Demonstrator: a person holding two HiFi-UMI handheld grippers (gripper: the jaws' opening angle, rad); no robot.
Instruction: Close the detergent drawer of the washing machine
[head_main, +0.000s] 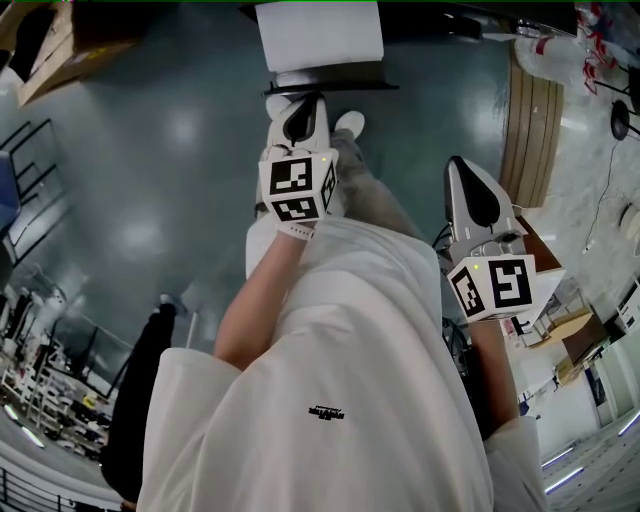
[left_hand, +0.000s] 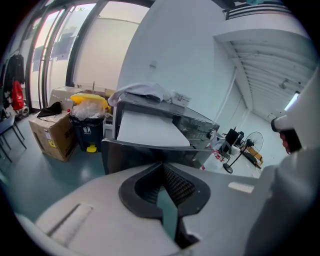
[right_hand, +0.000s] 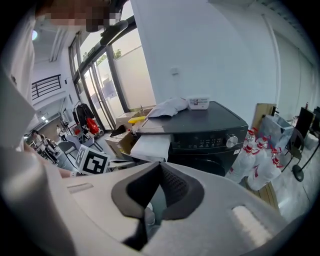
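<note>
Grey-green workshop floor fills the head view, and at its top edge the detergent drawer juts out as a flat white slab from the dark washing machine. The drawer stands open and is pulled well out of the machine's upper front corner, on the side away from the dial. Its long axis runs straight out from the machine's front toward the person.

The left gripper points up the head view, almost in line with that axis, with its tip near the drawer's front edge but apart from it. Its own view looks along the white slab from just in front. The jaws are drawn together to a thin slit with nothing between them.

The right gripper hangs farther back and off to the person's right. It sees the drawer off to the left of its jaws. Its jaws are likewise closed and empty.

Of the 2, the left is the nearer and the better lined up. Judging from this, the closing push would be a straight shove along the drawer's length, back into the machine, with the left gripper's closed tip against the front edge. A push off that axis could skew the drawer in its slot.
</note>
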